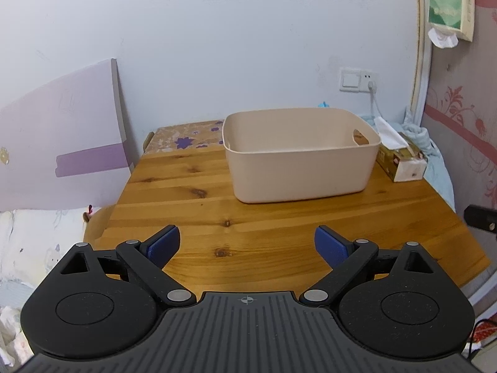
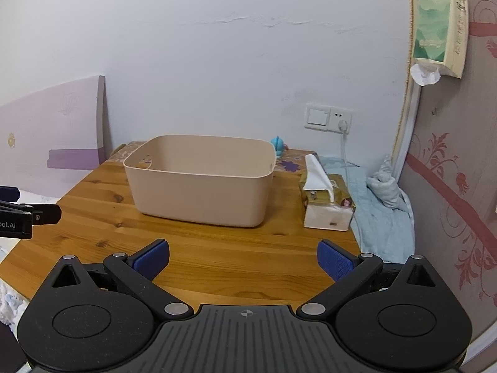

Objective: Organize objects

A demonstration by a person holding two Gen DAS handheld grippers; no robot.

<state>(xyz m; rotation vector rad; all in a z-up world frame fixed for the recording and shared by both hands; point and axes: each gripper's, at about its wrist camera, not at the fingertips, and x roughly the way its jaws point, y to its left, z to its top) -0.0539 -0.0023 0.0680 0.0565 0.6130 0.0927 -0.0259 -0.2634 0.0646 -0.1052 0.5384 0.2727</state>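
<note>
Hovering above the near edge of the table, the left gripper stood wide and held nothing; the right gripper was likewise wide and empty. Both carried ribbed blue pads on black linkages. The table showed glossy, knotted pine planks. Mid-table sat the bin, a beige, smooth-walled, round-cornered tub with cut-out handles, apparently empty. Just beside it lay a soft tissue pack with a sheet standing out. Behind the bin's far rim, a small blue toy was partly hidden.

Judged risks: reaching the toy over the bin could nudge the light tub along the slick wood; pinching the tissue pack by its loose sheet could pull paper free.
</note>
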